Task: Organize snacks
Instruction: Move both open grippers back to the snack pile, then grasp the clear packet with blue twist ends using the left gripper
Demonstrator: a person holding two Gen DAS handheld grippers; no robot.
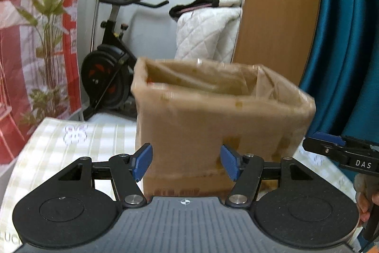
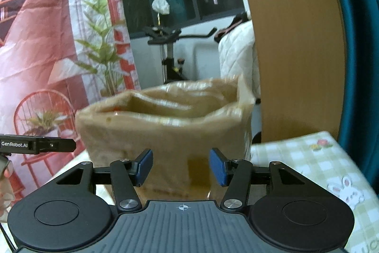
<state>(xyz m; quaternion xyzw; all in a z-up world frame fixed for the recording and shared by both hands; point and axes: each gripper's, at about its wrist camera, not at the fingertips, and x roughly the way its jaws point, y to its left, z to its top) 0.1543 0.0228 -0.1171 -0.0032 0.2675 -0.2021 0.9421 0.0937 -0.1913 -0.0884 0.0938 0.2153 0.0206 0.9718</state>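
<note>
Left tool (image 1: 186, 164) with blue pads parted and empty, right tool (image 2: 181, 166) likewise parted and empty, blurred open-topped brown cardboard box lined with clear plastic (image 1: 220, 120) just ahead on pale checked table (image 1: 56, 146), black exercise bike (image 1: 109, 68) beyond, wooden panel (image 1: 279, 16) behind.

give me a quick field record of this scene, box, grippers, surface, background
container: brown cardboard box, upright, top open, lined with clear plastic
contents: hidden, cannot tell
surface: checked tablecloth with rabbit print
left hand-held gripper: open, nothing between its pads, facing the box
right hand-held gripper: open, nothing held, facing the box
background: exercise bike, wooden panel
</note>
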